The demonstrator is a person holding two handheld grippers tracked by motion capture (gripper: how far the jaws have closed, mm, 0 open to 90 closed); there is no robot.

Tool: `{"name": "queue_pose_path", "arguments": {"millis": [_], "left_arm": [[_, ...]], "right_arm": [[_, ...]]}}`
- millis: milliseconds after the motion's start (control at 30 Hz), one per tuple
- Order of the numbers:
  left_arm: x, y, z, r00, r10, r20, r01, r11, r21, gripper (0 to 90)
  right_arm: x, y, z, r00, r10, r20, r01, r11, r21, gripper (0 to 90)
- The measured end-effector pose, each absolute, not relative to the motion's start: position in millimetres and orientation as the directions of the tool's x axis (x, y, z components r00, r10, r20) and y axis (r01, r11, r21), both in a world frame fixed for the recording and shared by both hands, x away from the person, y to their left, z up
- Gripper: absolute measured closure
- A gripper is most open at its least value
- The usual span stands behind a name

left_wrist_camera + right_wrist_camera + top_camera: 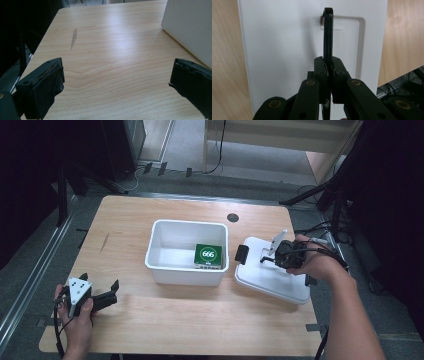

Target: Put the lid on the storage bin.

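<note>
Now | green box (208, 255) reads "666" | right hand-held gripper (328, 68) clamps lid handle (327, 35) | left hand-held gripper (116, 82) open

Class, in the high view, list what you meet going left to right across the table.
left gripper → white bin → green box → white lid → right gripper

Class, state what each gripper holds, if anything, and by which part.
The right gripper is shut on the black handle of the white lid, pinching the handle's raised bar. The left gripper is open and holds nothing.
</note>
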State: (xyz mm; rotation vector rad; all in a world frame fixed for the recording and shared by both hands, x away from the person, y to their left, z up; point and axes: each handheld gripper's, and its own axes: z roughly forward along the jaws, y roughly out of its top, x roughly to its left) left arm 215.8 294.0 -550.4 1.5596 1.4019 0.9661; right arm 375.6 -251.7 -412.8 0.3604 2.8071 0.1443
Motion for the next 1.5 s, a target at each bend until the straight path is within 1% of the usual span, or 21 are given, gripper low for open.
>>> {"name": "queue_pose_path", "arguments": {"millis": [400, 867, 1067, 1500], "left_arm": [[215.9, 294.1, -550.4, 0.094, 0.995, 0.022, 0.377, -0.056, 0.925, 0.0], [216.1, 294.2, -550.4, 0.096, 0.995, 0.023, 0.377, -0.058, 0.924, 0.0], [216.2, 294.2, -550.4, 0.098, 0.995, 0.022, 0.377, -0.058, 0.924, 0.0], [216.4, 294.8, -550.3, 0.102, 0.995, 0.015, 0.381, -0.053, 0.923, 0.0]], "right_arm": [[372.9, -250.2, -364.1, -0.924, 0.231, -0.304, 0.197, 0.97, 0.14, 85.3], [374.2, -238.3, -327.6, -0.925, 0.201, -0.323, 0.168, 0.978, 0.127, 85.3], [376.3, -219.4, -313.3, -0.927, 0.17, -0.334, 0.134, 0.983, 0.129, 85.3], [382.6, -178.4, -301.1, -0.935, 0.124, -0.332, 0.081, 0.987, 0.141, 85.4]]}}
